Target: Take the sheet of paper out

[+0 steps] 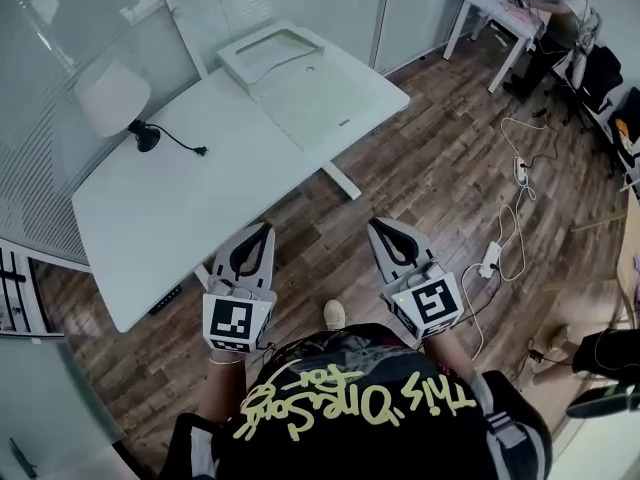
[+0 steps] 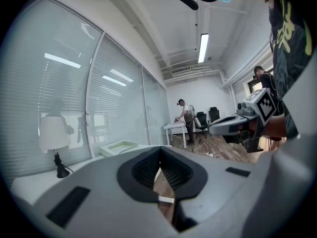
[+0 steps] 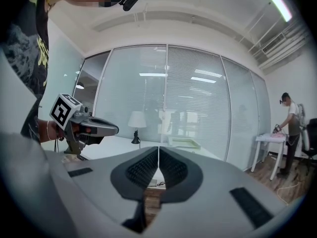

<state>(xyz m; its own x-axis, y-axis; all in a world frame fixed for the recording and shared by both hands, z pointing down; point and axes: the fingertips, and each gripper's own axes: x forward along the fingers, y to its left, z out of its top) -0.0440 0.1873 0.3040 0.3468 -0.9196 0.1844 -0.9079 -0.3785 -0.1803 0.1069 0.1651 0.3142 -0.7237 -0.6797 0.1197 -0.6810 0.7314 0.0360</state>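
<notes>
A white shallow tray with a pale greenish inside lies at the far end of the white table. A flat pale panel lies in front of it. I cannot make out a separate sheet of paper. The tray also shows in the left gripper view and the right gripper view. My left gripper and right gripper are held side by side over the wooden floor, short of the table's near edge. Both are shut with nothing between the pads, as seen along the left gripper and the right gripper.
A white lamp with a black base and loose cord stands on the table's left side. Cables and a power strip lie on the floor at the right. A person works at another desk at the far right, beside a black chair.
</notes>
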